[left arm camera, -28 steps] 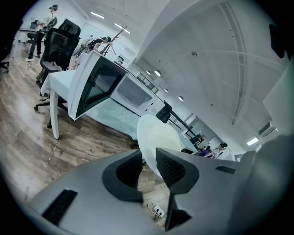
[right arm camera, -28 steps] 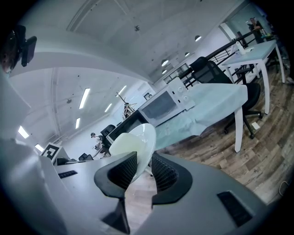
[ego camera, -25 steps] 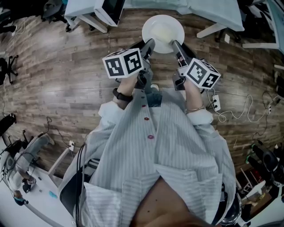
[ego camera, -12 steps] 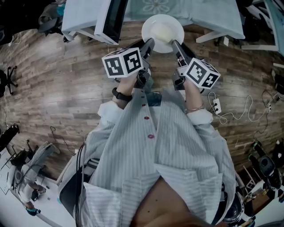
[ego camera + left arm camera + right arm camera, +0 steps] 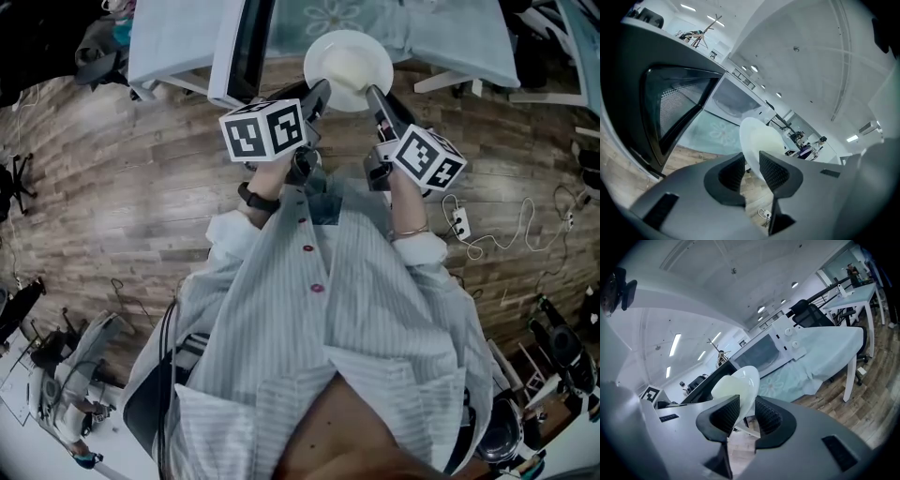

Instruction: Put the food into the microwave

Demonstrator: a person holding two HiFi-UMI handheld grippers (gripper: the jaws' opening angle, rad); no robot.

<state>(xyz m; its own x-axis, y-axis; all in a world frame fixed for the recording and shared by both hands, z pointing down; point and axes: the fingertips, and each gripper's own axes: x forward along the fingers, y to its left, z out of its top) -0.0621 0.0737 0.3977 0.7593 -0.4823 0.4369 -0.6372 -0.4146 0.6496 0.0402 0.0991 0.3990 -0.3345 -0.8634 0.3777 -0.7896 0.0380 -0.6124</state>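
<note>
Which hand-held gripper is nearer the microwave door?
The left hand-held gripper: it grips the plate rim beside the open microwave door; the right hand-held gripper grips the opposite rim.

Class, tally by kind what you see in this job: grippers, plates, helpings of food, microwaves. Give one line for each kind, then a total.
grippers: 2, the left gripper and the right gripper
plate: 1
food: 1 pale helping on the plate
microwave: 1
Total: 5

We see the microwave door (image 5: 246, 52) cut off by the head view's top edge; the food (image 5: 349, 69) on the plate (image 5: 325, 47) is perhaps too faint to name.
</note>
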